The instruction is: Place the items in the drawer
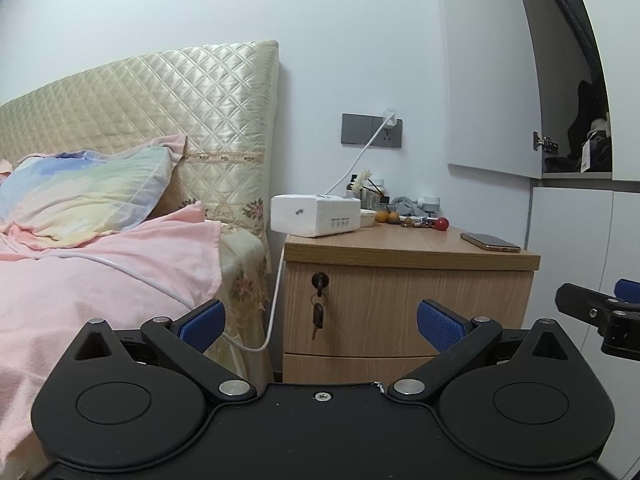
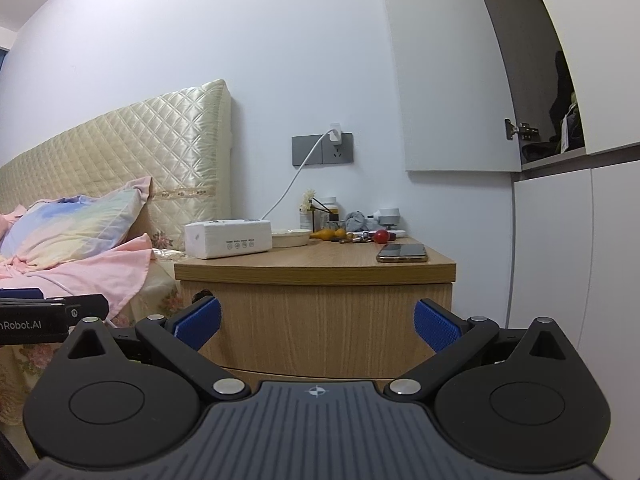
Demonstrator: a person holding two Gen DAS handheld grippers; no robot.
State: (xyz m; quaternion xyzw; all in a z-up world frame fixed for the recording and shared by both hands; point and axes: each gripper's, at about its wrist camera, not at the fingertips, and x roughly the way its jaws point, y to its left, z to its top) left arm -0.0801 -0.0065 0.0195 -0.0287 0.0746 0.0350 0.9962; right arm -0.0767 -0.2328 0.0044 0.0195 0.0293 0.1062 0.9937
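Observation:
A wooden nightstand stands beside the bed, its top drawer closed, with a key hanging from the lock. On top lie a phone, a white tissue pack, a red ball and small clutter. My left gripper is open, short of the drawer front, with nothing between its blue pads. My right gripper is also open and empty, facing the nightstand front. Each gripper shows at the edge of the other's view.
The bed with a pink blanket and pillow lies left. A white charging cable runs from the wall socket down past the nightstand. A white wardrobe with an open upper door stands right.

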